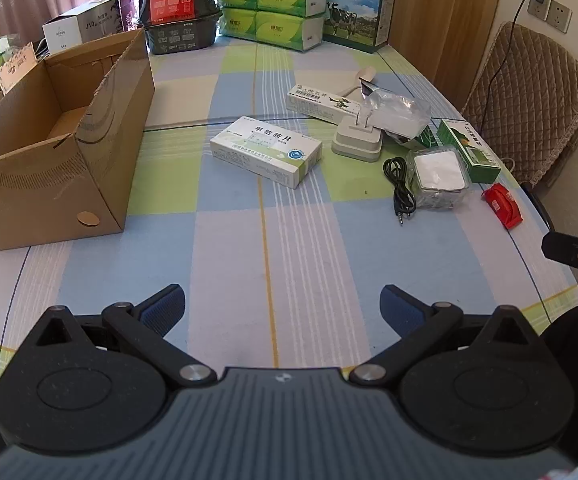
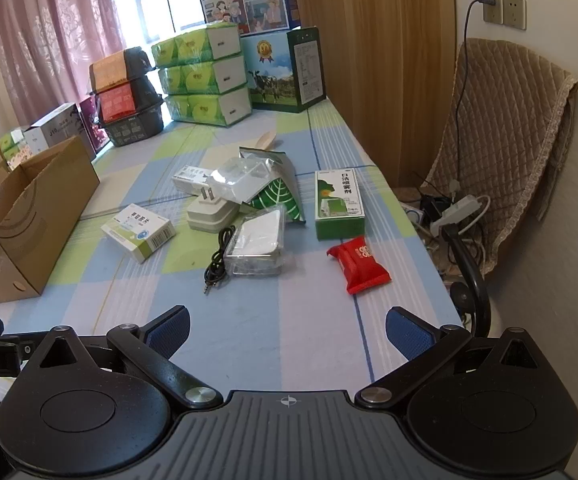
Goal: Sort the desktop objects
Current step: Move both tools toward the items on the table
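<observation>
My left gripper (image 1: 283, 310) is open above the near part of the checked tablecloth, holding nothing. My right gripper (image 2: 287, 332) is open too, near the table's front edge. Ahead lie a white medicine box (image 1: 267, 151) (image 2: 139, 232), a white plug adapter (image 1: 357, 140) (image 2: 212, 212), a coiled black audio cable (image 1: 400, 184) (image 2: 219, 258), a bagged white square item (image 1: 437, 176) (image 2: 257, 242), a green spray box (image 1: 469, 150) (image 2: 339, 204), a red tissue pack (image 1: 503, 205) (image 2: 359, 266) and a long white box (image 1: 321, 102) (image 2: 189, 178). An open cardboard box (image 1: 55, 152) (image 2: 21, 216) stands at the left.
Green tissue packs (image 1: 273, 4) (image 2: 203, 76), a milk carton box (image 1: 359, 10) (image 2: 285, 70) and stacked black containers (image 1: 181, 12) (image 2: 127, 96) line the far end. A chair with a quilted cover (image 2: 505, 140) stands beyond the right table edge, with cables on the floor.
</observation>
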{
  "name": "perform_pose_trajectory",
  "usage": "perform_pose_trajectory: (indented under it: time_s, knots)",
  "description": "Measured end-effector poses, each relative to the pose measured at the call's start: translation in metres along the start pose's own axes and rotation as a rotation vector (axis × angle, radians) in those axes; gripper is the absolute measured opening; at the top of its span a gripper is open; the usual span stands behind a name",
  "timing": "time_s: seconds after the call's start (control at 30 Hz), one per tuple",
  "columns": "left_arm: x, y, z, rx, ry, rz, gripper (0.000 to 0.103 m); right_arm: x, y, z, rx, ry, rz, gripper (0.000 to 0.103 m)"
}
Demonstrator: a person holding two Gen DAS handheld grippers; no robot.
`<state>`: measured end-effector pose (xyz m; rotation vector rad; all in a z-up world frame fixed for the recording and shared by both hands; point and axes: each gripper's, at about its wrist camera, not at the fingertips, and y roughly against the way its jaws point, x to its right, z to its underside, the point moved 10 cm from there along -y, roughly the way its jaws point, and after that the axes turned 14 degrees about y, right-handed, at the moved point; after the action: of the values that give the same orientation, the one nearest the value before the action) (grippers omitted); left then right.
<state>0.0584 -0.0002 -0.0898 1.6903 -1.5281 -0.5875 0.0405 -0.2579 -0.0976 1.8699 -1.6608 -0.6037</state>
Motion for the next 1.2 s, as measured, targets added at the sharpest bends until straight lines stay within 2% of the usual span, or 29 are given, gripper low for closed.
perform_pose_trajectory:
  time_s: [1.2]
  knots:
    - [0.0054, -0.0033, 0.0051, -0.036, 0.0, 0.015, 0.102, 0.0023, -0.0036, 0.0024, -0.031, -0.006, 0.004, 0.101]
